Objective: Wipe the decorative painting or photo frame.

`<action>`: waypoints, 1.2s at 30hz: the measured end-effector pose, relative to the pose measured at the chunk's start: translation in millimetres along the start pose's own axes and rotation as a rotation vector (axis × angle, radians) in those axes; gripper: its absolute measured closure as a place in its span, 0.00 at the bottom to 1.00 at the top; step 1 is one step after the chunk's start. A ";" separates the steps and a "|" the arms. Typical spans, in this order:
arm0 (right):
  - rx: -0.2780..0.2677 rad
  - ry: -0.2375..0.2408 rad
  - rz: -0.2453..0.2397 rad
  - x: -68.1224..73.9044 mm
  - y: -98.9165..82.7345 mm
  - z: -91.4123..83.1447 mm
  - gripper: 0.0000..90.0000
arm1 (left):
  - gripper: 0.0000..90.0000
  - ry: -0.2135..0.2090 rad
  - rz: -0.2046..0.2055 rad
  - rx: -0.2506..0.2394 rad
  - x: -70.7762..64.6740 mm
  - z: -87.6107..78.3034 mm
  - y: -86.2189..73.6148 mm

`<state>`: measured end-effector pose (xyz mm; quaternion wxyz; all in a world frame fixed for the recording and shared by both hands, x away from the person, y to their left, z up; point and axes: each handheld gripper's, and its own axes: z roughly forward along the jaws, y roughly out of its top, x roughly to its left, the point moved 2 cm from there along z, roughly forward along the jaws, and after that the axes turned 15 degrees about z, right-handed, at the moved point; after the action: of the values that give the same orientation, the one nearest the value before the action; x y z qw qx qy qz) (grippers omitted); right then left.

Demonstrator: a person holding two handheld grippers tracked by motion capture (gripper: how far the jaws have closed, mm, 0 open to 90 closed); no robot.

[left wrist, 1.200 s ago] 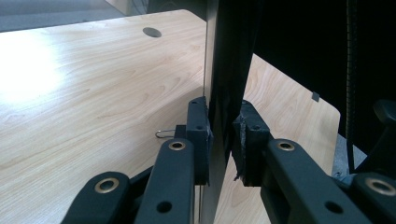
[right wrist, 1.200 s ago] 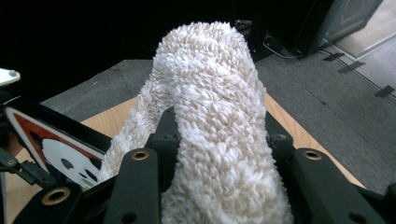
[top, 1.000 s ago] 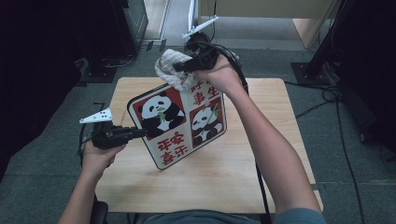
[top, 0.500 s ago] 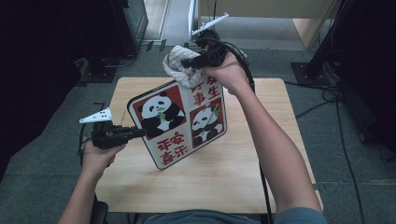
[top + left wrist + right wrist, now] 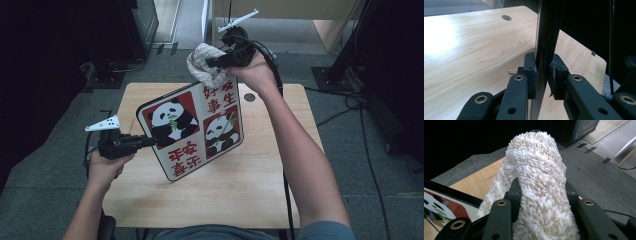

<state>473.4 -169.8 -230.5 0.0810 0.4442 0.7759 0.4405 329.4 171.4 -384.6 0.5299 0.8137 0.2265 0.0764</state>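
Fingers first: your left gripper [image 5: 131, 144] has its fingers [image 5: 531, 72] clenched on the near left edge of the panda board [image 5: 192, 131], one pad on each face, as the left gripper view shows edge-on; your right gripper [image 5: 220, 61] has its fingers [image 5: 500, 218] clamped on a bunched cream towel [image 5: 204, 64], which bulges up and over between them in the right gripper view. Item one, largest: tabletop [image 5: 260, 190], light wood grain, with a round cable hole [image 5: 249, 97] near the far right corner; it carries no loose objects that can be made out. Item two: panda board, a flat panel with a dark rim, two panda pictures on red squares and red characters on white; you hold it lifted and tilted over the middle of the tabletop, its printed face turned up toward the high camera. Item three: towel, fluffy, wadded, held at the board's far top edge, touching it or just beside it; contact cannot be told for certain. Progress, as a judgement: both grasps are made and the board is presented for wiping; the towel sits at the top margin, so most of the face appears yet to be covered. Whether any area has been cleaned cannot be read from the surface. Containers: none on the tabletop.
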 end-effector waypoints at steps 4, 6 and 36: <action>-0.004 -0.027 0.001 -7.7 0.5 -5.5 0.70 | 0.87 -0.002 -0.001 0.000 0.0 -0.1 -0.1; -0.002 -0.038 0.011 -12.7 0.0 -9.2 0.70 | 0.87 -0.002 0.000 0.000 0.2 -0.1 -0.2; -0.037 -0.096 0.083 -47.3 -19.8 -33.4 0.71 | 0.87 -0.010 0.000 0.001 1.7 -0.5 -0.8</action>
<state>471.9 -230.6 -238.1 0.1081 0.4949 0.7439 0.4358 330.5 172.9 -385.3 0.5305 0.8144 0.2239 0.0723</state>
